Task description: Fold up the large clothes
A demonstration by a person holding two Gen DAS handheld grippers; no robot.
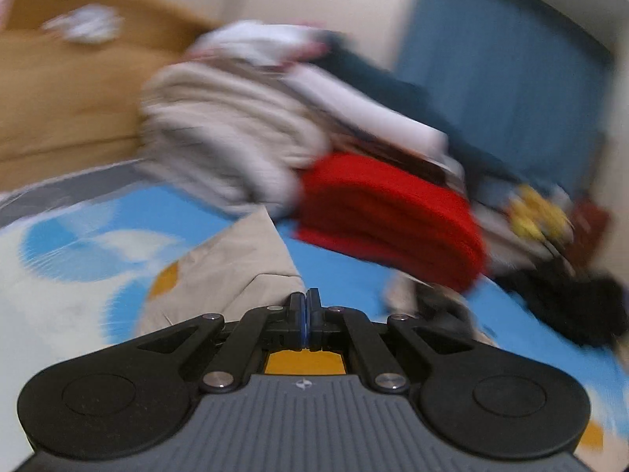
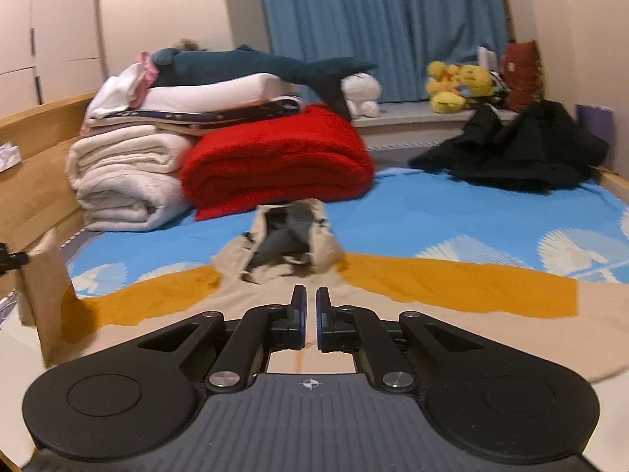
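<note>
Two tongs over one jacket, beige with a mustard band, spread flat across the blue bed. Its grey-lined collar lay just ahead of the right tongs, pointing toward a red blanket. The right tongs hung low over the jacket's middle, jaws drawn in to a thin slit. Whether cloth was pinched there could not be told.

The left tongs were clenched, jaws fully together, with beige cloth rising straight from their tips. In the right wrist view, that same edge of the jacket stood lifted off the bed at far left, held at its top corner. The left wrist view was heavily blurred. A black heap lay well apart at the far right.
</note>
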